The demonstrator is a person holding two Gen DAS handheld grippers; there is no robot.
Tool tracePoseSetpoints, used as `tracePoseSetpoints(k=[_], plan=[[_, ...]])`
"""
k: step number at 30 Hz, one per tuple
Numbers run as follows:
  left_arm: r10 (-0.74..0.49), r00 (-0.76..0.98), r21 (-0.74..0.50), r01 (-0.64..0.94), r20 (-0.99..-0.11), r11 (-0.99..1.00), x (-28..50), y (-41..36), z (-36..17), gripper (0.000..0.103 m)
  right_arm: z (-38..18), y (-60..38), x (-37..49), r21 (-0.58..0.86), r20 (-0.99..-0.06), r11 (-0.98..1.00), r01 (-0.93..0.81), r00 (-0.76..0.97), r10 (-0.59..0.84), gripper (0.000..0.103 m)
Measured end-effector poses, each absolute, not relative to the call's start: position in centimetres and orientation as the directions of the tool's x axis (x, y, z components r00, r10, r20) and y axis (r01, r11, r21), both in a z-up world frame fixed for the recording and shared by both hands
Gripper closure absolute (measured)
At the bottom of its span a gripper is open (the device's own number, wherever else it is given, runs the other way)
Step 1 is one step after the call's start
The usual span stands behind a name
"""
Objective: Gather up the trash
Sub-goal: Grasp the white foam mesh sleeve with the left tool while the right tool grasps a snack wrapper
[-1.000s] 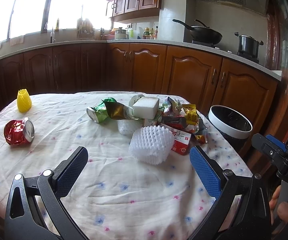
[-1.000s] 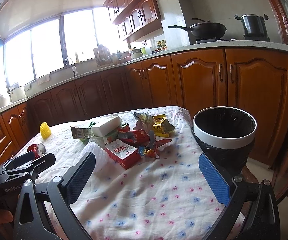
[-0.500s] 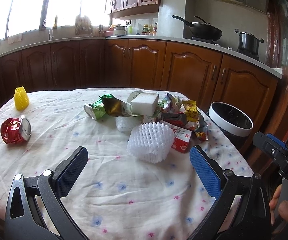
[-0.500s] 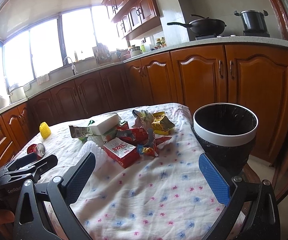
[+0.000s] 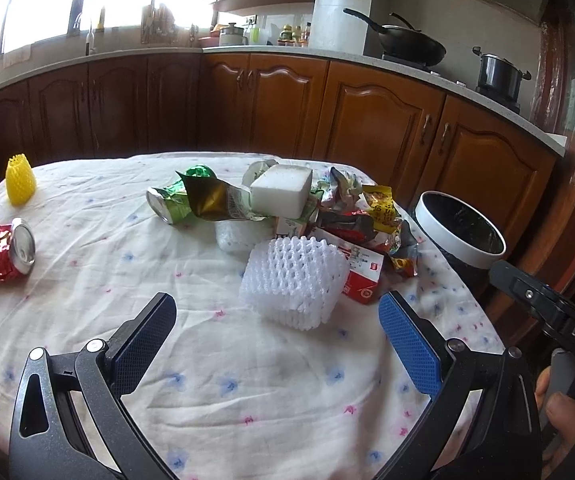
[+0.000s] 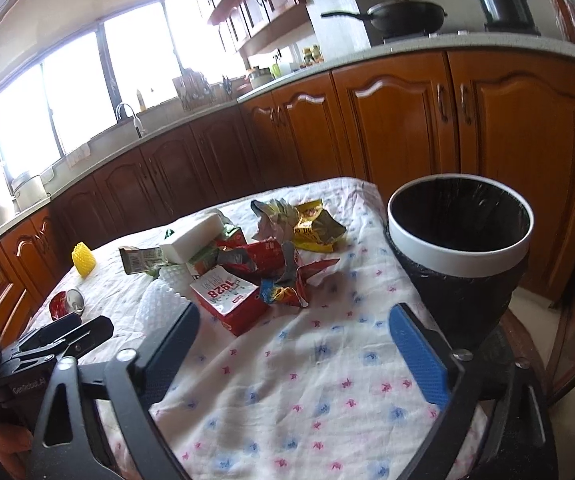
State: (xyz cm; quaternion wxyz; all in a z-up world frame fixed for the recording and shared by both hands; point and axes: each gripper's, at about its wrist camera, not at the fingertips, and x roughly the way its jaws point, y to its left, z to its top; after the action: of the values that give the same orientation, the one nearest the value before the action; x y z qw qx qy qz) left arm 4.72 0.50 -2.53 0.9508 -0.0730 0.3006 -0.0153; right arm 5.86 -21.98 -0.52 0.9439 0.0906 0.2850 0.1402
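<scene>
**Table and its litter**

A table [image 5: 87,292] under a white floral cloth carries a white foam net [image 5: 293,282] just ahead of the left fingers. Beyond it sits a heap: red carton [image 6: 229,300], foam block [image 5: 281,190], green can [image 5: 169,204], wrappers [image 6: 315,228]. Far left of the fingers lie a red can [image 5: 3,254] and a yellow net [image 5: 19,180].
</scene>
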Motion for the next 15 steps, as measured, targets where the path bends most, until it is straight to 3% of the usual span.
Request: tracePoseSetpoints(k=[3,11,14,15], plan=[[-0.087,0.802,-0.155,-0.007,-0.591,0.988,5.8,0.4,-2.8,0.001,-1.0,-22.0,7.2,0.263,-0.547,0.942,-0.207,0.773,0.322,0.030],[-0.119,0.757,-0.143,0.035,-0.642,0.989,8.7,-0.4,-3.8,0.009,-2.2,-21.6,10.9,0.304,-0.608,0.933,-0.191,0.715,0.345,0.046],[-0.137,0.737,-0.153,0.045,-0.662,0.987,9.8,-0.5,-4.3,0.018,-2.9,-21.6,12.8,0.339,-0.636,0.922,-0.187,0.677,0.371,0.055],[-0.141,0.729,-0.155,0.048,-0.669,0.987,10.2,-0.6,-4.5,0.025,-3.2,-21.5,13.3,0.346,-0.644,0.920,-0.186,0.666,0.377,0.059]])
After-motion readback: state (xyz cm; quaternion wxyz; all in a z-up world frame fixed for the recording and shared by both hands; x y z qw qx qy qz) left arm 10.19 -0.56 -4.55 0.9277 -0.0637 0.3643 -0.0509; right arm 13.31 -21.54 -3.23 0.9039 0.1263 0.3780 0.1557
